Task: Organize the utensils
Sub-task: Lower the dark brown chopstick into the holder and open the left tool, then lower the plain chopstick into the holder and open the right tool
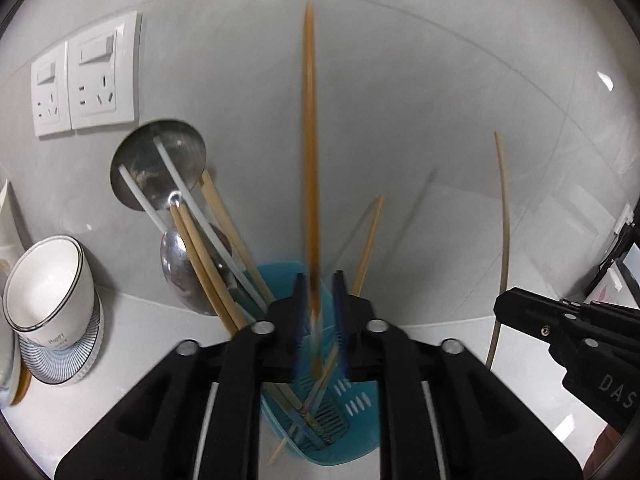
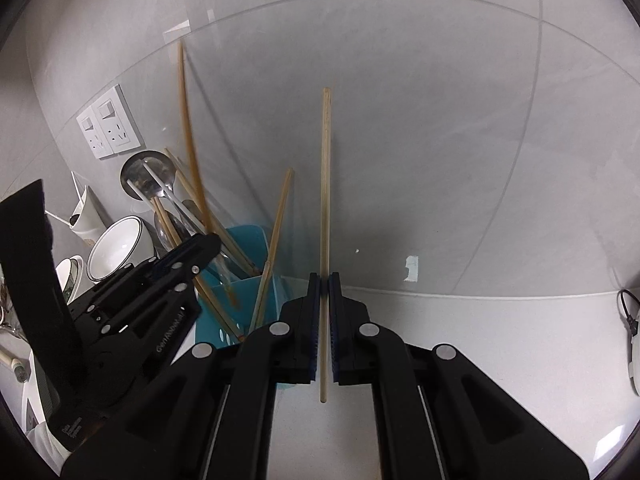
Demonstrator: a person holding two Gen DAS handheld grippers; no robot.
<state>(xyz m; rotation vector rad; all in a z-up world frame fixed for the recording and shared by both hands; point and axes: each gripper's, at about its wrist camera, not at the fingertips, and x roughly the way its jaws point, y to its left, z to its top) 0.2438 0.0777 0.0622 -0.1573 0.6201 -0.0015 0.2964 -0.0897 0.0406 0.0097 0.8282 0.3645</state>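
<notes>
Left gripper (image 1: 319, 296): jaws a little apart, right over the blue holder (image 1: 360, 412); a brown chopstick (image 1: 310, 160) stands blurred between them with a gap on either side, so it looks let go and dropping, tip already down among the slots

Right gripper (image 2: 324, 300): clamped on a pale chopstick (image 2: 325, 200), held upright, low end poking out below the pads, off to the right of the holder and not yet over it

Holder: on the white counter (image 2: 480, 360) against the wall; ladle (image 1: 158, 164), spoon (image 1: 176, 264), white sticks and several bamboo ones lean in its left part; one loose stick (image 1: 370, 240) leans right

Step in hand: finishing the left drop, right stick next, I'd say

Doing it well: lift the left gripper straight up so the jaws don't snag the brown stick; bring the right one across above the rim, tip aimed at a free gap, and open only once the tip is inside

Watch out: the two grippers sit near each other over a crowded holder; a sideways nudge could tip the leaning sticks or the cups (image 1: 48, 280) just left
</notes>
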